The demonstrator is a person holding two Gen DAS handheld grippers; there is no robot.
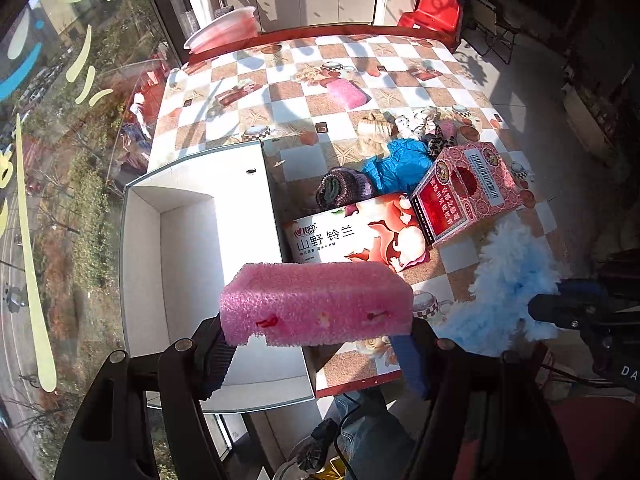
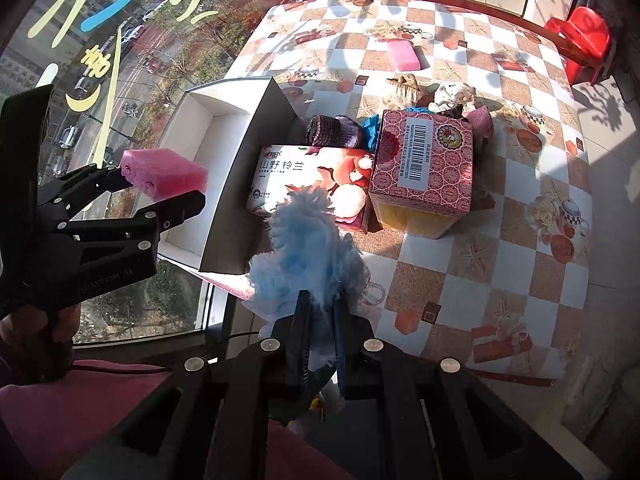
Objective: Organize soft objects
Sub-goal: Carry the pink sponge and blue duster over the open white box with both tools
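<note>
A pink sponge (image 1: 316,304) is clamped end to end in my left gripper (image 1: 316,340), which hangs over the near part of an open white box (image 1: 256,184). From the right wrist view the same sponge (image 2: 164,174) sits in the left gripper (image 2: 160,188) above the box's left side. My right gripper (image 2: 320,320) is shut on a fluffy light-blue duster-like tuft (image 2: 312,248), held near the table's front edge beside the box. That blue tuft (image 1: 504,280) also shows at the right of the left wrist view.
On the checkered table (image 1: 280,100) lie a tissue pack (image 1: 352,236), a red patterned carton (image 1: 468,188), a knitted roll (image 1: 340,188), blue cloth (image 1: 400,164), small plush toys (image 1: 416,124) and a second pink sponge (image 1: 346,94). A window runs along the left; a red chair (image 1: 436,10) stands behind.
</note>
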